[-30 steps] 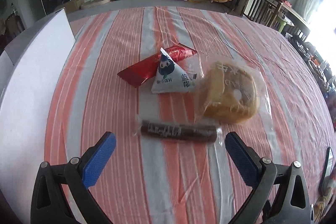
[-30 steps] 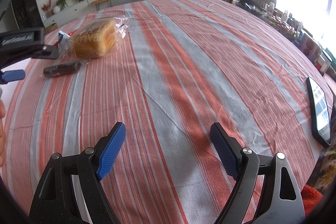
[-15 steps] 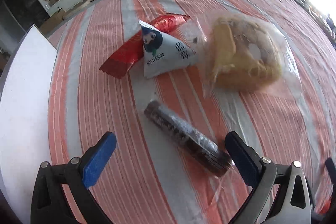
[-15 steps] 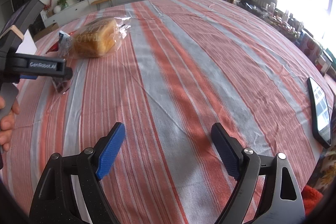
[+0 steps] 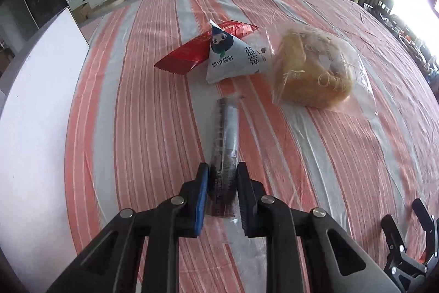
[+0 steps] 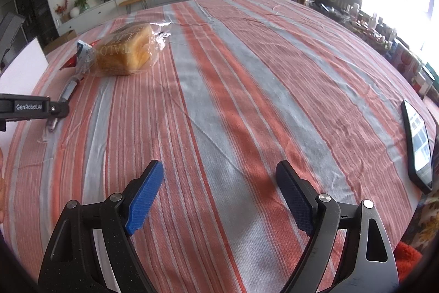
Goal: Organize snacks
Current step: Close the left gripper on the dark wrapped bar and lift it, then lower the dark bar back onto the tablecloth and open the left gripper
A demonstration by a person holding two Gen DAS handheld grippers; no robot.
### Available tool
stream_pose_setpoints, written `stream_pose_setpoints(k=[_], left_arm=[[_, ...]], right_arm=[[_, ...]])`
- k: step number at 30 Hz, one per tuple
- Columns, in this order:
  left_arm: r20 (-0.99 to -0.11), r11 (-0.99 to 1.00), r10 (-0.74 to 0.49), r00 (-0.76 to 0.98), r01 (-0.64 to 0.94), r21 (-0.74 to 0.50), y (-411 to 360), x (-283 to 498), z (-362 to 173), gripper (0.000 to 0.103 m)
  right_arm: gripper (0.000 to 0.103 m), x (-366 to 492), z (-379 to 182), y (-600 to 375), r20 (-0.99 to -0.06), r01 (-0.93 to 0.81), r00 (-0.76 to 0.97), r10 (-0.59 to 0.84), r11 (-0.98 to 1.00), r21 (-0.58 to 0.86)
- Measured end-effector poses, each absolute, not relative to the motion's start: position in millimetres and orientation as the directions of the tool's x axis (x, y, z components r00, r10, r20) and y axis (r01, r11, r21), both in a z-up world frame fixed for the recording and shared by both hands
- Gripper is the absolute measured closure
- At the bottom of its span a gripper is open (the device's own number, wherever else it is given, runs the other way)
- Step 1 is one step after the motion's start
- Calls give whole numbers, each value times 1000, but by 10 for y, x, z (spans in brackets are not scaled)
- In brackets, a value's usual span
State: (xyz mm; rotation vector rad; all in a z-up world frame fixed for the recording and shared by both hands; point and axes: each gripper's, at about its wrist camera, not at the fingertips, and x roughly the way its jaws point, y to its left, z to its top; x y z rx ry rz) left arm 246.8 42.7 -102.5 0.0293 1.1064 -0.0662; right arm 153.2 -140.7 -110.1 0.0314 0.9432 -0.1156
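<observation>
A: The left gripper (image 5: 221, 192) has its jaws clamped on the near end of the dark snack stick (image 5: 225, 140) in its clear wrapper. The stick runs from the pads toward twelve o'clock, and most of its length seems to rest on the striped tablecloth (image 5: 142, 114).

B: And the right gripper (image 6: 219, 199)?

A: It hangs with its jaws wide apart and nothing between them, above bare cloth. The phone (image 6: 417, 147) lies at its three o'clock.

B: What worries you about the grip?

A: It is at one end only. If the stick is lifted, the long free end may sag or swing, and slick wrapper could slide out of the pads.

B: Any neighbours in the way?

A: The white triangular pouch (image 5: 236, 59) sits just past the far tip at twelve o'clock, overlapping the red packet (image 5: 192, 56) at eleven. The bagged bread (image 5: 312, 70) is at one o'clock. A forward sweep could knock the pouch.

B: And the white board (image 5: 35, 111)?

A: At nine o'clock, well apart.
</observation>
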Motion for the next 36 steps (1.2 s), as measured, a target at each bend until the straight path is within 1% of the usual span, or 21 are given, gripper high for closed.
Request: stream_pose_setpoints(k=[2, 10, 11, 13, 14, 15, 17, 22, 23, 26, 30, 32, 36], left_arm=[[-892, 997, -62, 448, 63, -38, 480, 2335, -1021, 84], [-879, 996, -83, 469, 50, -67, 672, 1803, -1040, 83], [-873, 996, -91, 479, 49, -77, 685, 1771, -1040, 82], [-853, 993, -118, 508, 47, -109, 720, 1754, -1055, 72], [-845, 991, -134, 518, 48, -128, 729, 1778, -1054, 62], [-837, 989, -142, 529, 48, -138, 725, 1785, -1062, 46], [-834, 993, -116, 539, 40, -112, 690, 1799, -1089, 29], [-818, 997, -48, 573, 75, -6, 588, 1775, -1147, 20], [-812, 997, -44, 582, 75, 1, 588, 1765, -1154, 17], [-812, 998, -46, 582, 61, -13, 638, 1796, -1162, 13], [-813, 999, -32, 581, 45, -7, 669, 1841, -1198, 3], [-814, 999, -26, 581, 38, -5, 675, 1858, -1211, 0], [-810, 999, -22, 586, 33, -3, 677, 1848, -1223, 0]], right_arm=[[16, 1532, -1101, -1403, -809, 112, 581, -85, 993, -24], [16, 1534, -1103, -1407, -809, 113, 581, -85, 993, -24], [16, 1534, -1103, -1406, -809, 113, 581, -85, 993, -24], [16, 1534, -1103, -1407, -809, 113, 581, -85, 993, -24], [16, 1534, -1103, -1407, -809, 112, 581, -85, 993, -23], [16, 1534, -1103, -1407, -809, 112, 581, -85, 993, -23], [16, 1535, -1102, -1403, -809, 112, 582, -85, 993, -23], [16, 1536, -1103, -1405, -809, 113, 582, -85, 993, -23], [16, 1536, -1104, -1406, -809, 113, 581, -85, 993, -23], [16, 1536, -1103, -1404, -809, 113, 581, -85, 993, -23], [16, 1537, -1104, -1405, -809, 113, 581, -85, 993, -23], [16, 1537, -1103, -1403, -809, 113, 581, -85, 993, -23], [16, 1538, -1105, -1406, -809, 113, 581, -85, 993, -23]])
